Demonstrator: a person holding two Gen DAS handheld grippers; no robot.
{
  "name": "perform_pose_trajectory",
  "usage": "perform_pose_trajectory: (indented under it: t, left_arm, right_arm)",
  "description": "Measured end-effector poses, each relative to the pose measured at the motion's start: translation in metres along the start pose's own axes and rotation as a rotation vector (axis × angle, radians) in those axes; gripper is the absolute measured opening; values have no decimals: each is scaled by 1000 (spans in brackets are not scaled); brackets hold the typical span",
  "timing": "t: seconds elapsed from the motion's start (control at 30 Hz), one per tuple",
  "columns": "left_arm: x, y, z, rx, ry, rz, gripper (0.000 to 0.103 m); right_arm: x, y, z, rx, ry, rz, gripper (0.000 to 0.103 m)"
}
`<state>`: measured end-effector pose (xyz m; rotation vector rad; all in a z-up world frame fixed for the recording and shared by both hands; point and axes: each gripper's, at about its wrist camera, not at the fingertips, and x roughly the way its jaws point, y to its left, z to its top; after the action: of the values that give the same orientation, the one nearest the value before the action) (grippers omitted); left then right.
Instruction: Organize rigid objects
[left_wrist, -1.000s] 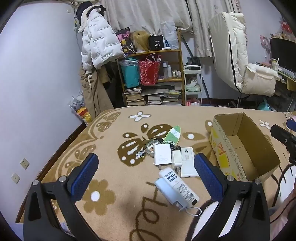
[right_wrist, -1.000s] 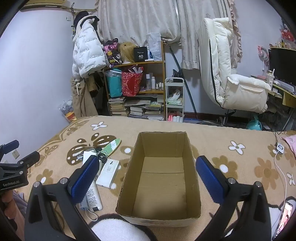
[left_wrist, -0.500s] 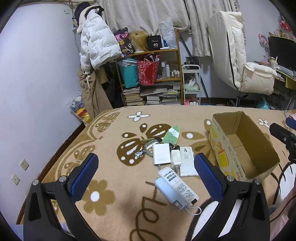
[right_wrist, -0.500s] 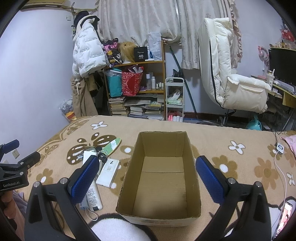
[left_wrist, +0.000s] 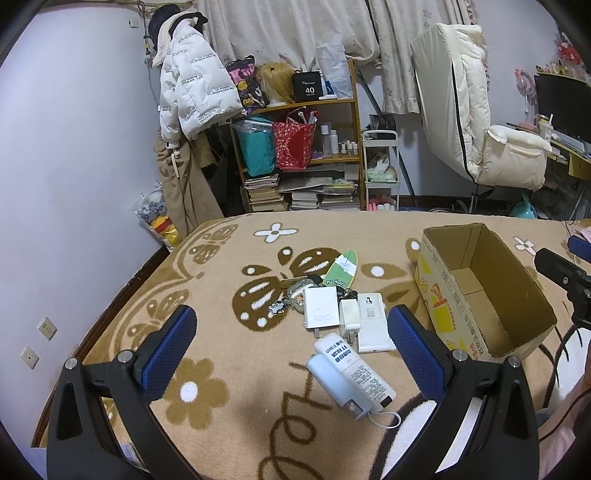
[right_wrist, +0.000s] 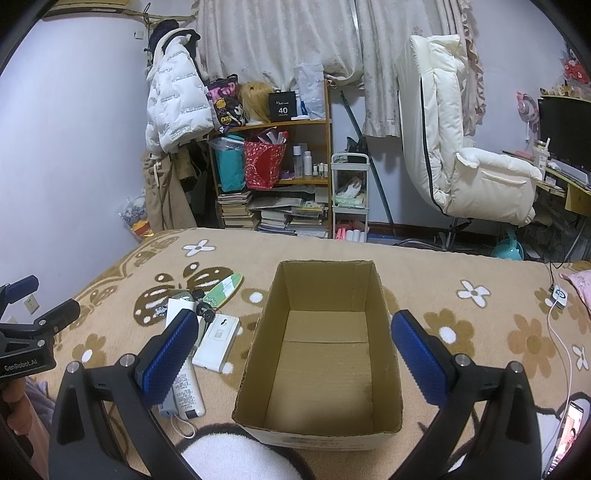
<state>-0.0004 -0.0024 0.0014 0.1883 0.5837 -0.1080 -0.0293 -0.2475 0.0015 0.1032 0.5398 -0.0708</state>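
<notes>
I judge nothing is sorted yet — the cardboard box (right_wrist: 321, 354) is empty. The white tube (left_wrist: 356, 365), chargers (left_wrist: 321, 308) and keychains (left_wrist: 295, 295) lie clustered left of it. My left gripper (left_wrist: 295, 343) and right gripper (right_wrist: 295, 350) both hang wide apart, holding nothing.

Both left gripper (left_wrist: 291, 347) and right gripper (right_wrist: 293, 352) hover, fingers spread wide.

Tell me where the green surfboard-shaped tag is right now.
In the left wrist view the green surfboard-shaped tag lies flat on the blanket at the pile's far edge, beyond the white charger, left of the cardboard box.
</notes>
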Motion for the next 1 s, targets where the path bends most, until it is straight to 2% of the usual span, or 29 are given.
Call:
perform_pose_trajectory:
  t: [1.0]
  left_arm:
    - [-6,-1,2,2,-15,9,102]
  right_arm:
    - [1,0,-1,-3,2,-2,103]
